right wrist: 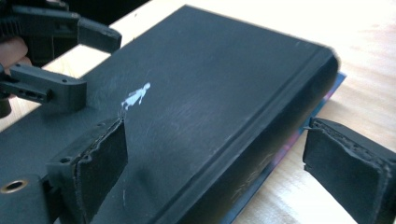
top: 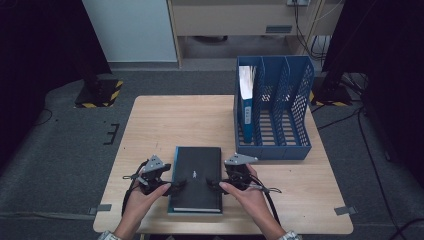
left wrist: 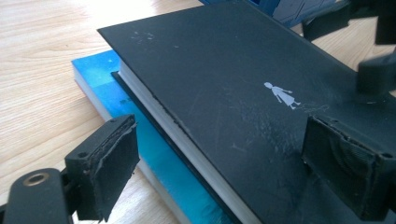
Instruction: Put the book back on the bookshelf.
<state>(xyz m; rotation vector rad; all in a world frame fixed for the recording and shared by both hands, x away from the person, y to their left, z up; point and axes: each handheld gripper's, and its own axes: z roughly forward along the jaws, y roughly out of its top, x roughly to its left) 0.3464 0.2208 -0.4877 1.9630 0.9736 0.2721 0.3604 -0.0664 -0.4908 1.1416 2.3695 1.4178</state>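
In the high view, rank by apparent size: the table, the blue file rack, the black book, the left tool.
1. Table
2. Blue file rack, though it rises toward the camera
3. Black book
4. Left tool

2 stacked books, black book on blue book; 1 blue file rack holding 1 binder.

No words or numbers can be read anywhere; the only sign is a small white figure of a person printed on the cover of the black book, and faint marks on its spine stay illegible.
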